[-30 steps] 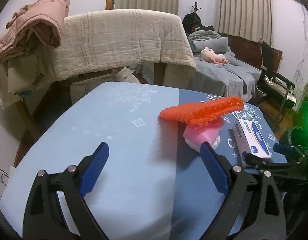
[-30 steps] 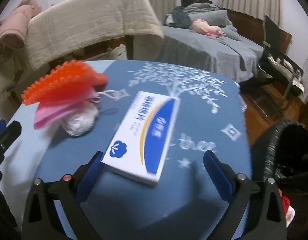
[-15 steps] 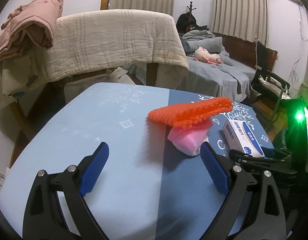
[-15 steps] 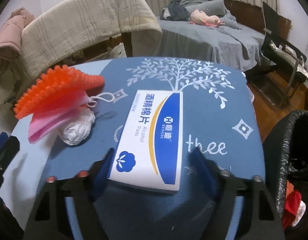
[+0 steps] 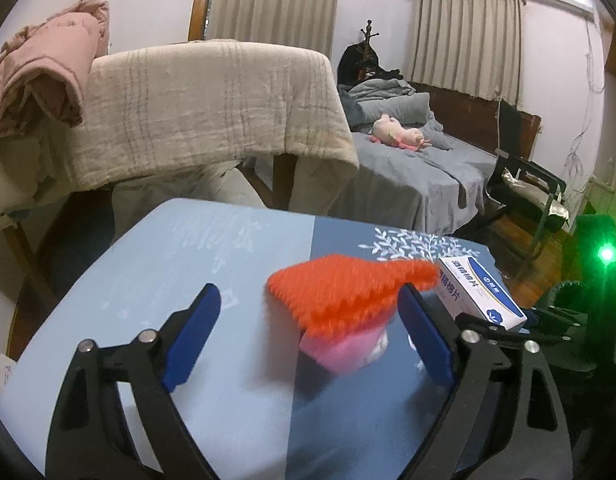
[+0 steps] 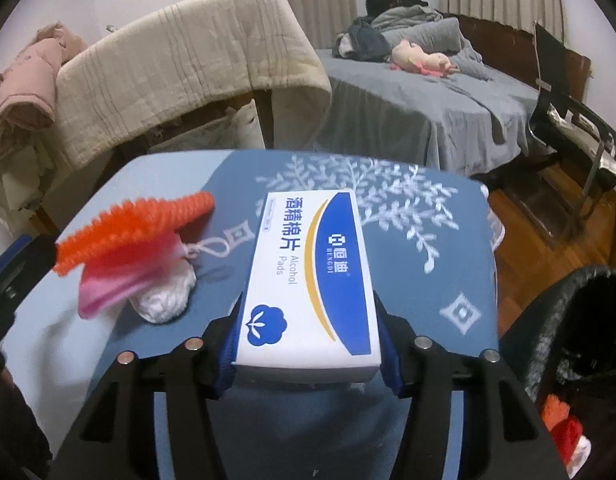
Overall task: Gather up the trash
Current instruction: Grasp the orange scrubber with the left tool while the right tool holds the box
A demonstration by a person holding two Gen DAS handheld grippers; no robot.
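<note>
The right gripper [image 6: 308,344], spread wide a second before, was now clamped on the box [image 6: 308,276] at its near end on the table [image 6: 435,240]; the left gripper [image 5: 308,336] was held open, nearer the orange brush [image 5: 343,292]; only the right view showed the white wad [image 6: 166,300] and the bin [image 6: 567,360].

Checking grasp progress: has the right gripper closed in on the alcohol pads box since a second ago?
Yes. The right gripper moved forward over the blue tablecloth, and its jaws narrowed from wide open to pressing the sides of the alcohol pads box.
</note>
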